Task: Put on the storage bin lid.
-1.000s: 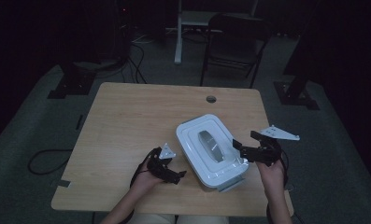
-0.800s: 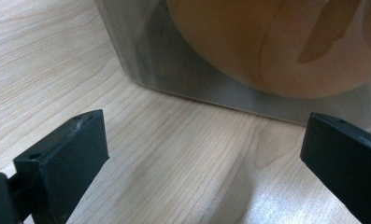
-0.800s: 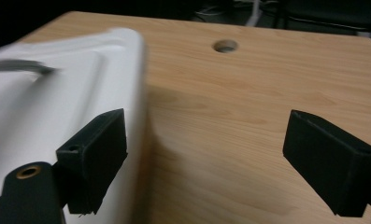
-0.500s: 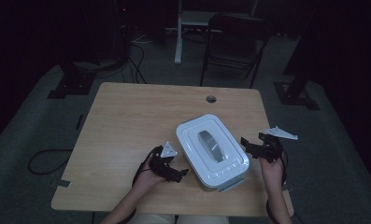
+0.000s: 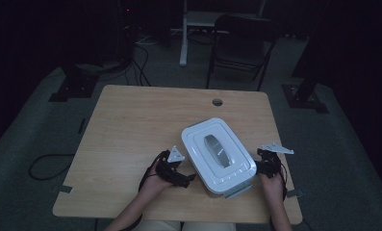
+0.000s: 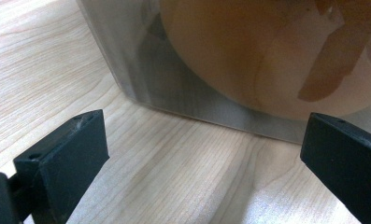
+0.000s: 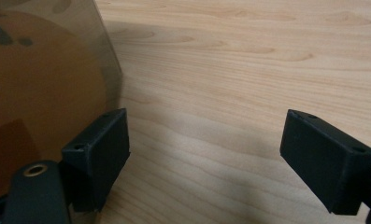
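A clear plastic box with a white lid (image 5: 218, 154) lies on the wooden table (image 5: 140, 125) near its front edge. My left gripper (image 5: 179, 178) rests on the table just left of the box, open, with the box's clear wall (image 6: 183, 88) straight ahead and something round and tan (image 6: 267, 51) visible through it. My right gripper (image 5: 261, 166) sits at the box's right side, open, its left jaw close beside the box wall (image 7: 43, 93) and bare table between the jaws.
A round cable hole (image 5: 217, 102) is at the table's far edge. A dark chair (image 5: 241, 38) and stand bases (image 5: 73, 82) are on the floor beyond. The table's left and far parts are bare wood.
The right gripper has drawn back slightly from the box's right side and settled lower. The left gripper has hardly moved.
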